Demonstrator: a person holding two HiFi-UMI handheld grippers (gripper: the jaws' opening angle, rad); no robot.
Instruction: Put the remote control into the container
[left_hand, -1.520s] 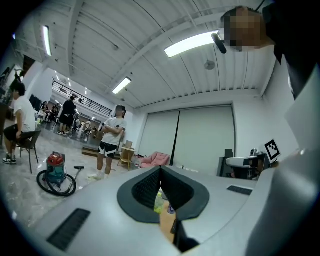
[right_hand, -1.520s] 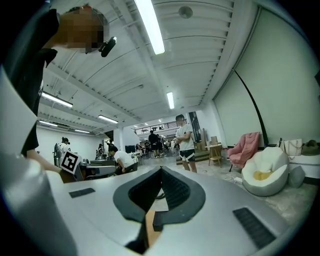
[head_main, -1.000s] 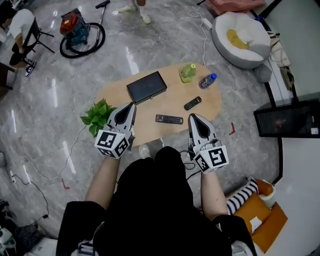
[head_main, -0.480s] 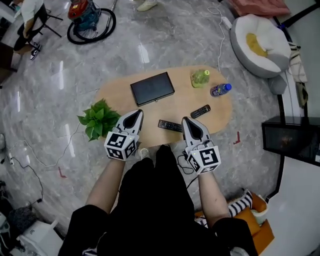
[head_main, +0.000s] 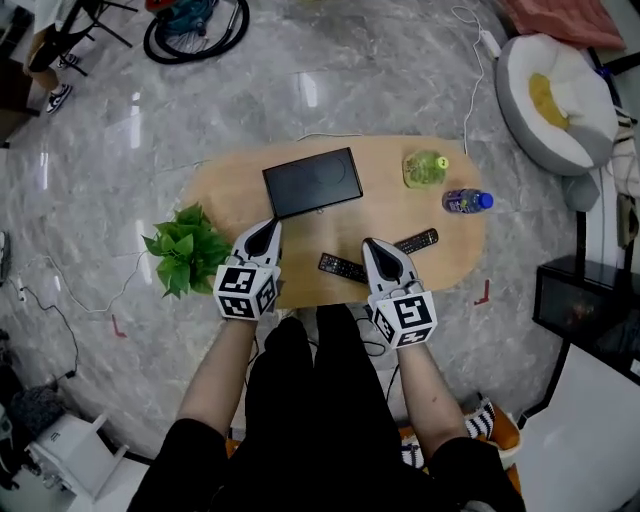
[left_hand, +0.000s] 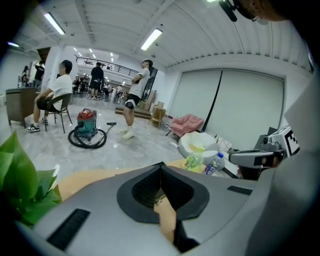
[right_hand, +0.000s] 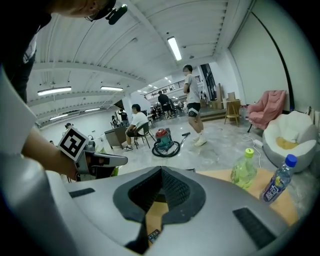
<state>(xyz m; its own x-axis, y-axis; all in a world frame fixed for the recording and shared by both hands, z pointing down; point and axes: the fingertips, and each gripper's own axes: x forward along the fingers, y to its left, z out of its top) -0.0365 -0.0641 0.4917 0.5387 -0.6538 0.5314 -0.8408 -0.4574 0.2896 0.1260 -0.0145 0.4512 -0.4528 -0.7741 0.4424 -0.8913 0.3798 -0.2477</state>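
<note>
Now both jaw pairs pressed together, empty; remote control (head_main: 342, 267) flat on table (head_main: 230, 190).
Remote: slim, black, oblong, near front edge, between left gripper (head_main: 266, 229) and right gripper (head_main: 371, 244), which covers its right end. Second remote (head_main: 417, 241) further right. Black container (head_main: 312, 182) behind, bare tabletop between. Green bottle (head_main: 425, 167) and blue-capped bottle (head_main: 466, 201) at right end; plant (head_main: 183, 250) at left edge.

black remote (head_main: 342, 267) near black container (head_main: 312, 182)
</note>
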